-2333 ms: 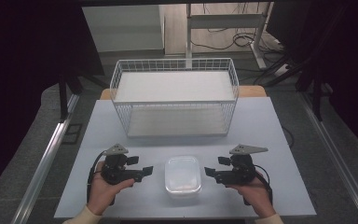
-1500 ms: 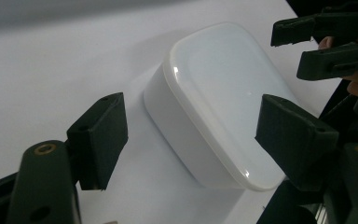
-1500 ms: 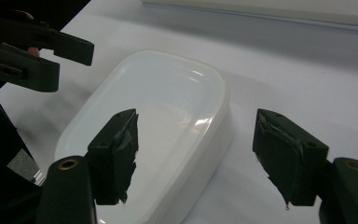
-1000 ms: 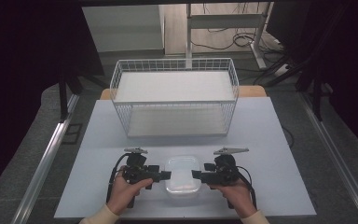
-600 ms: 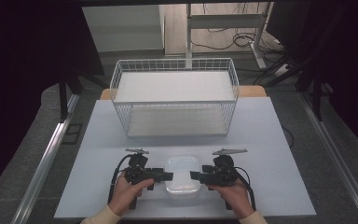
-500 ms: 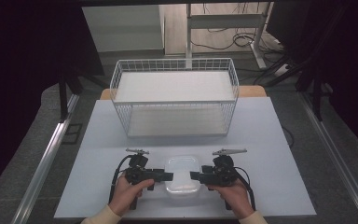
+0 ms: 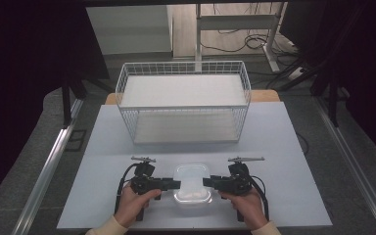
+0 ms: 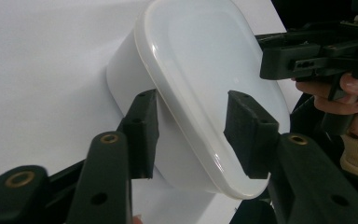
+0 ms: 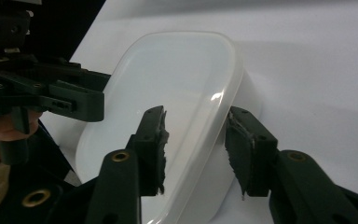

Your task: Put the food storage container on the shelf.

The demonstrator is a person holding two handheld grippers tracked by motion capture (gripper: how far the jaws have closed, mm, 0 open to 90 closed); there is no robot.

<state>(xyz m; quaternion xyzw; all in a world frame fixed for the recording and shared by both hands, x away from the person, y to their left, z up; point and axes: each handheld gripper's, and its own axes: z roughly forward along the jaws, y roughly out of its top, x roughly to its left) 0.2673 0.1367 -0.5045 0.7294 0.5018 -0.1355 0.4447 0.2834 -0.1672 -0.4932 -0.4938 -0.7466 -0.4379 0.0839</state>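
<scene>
A translucent white lidded container (image 7: 192, 183) (image 8: 200, 60) (image 9: 177, 79) lies on the table near its front edge. My left gripper (image 7: 176, 184) (image 8: 196, 126) reaches in from its left end and my right gripper (image 7: 206, 183) (image 9: 196, 140) from its right end, each held in a hand. Both sets of jaws have just been closing. Each pair straddles the lid's rim, one jaw over the lid and one beside the wall under the rim. Small gaps still show at the pads. The right gripper (image 8: 307, 56) and the left gripper (image 9: 51, 93) show at the far end of each other's views.
A white wire basket (image 7: 186, 125) stands at the back middle of the pale table (image 7: 284, 147), with a white sheet as its floor. Metal rails run along both sides of the table, and cables lie on the floor behind it.
Both hands came inward to the container's ends about two seconds ago and have since held still. Over the last second both sets of jaws have narrowed around the lid's rim.
</scene>
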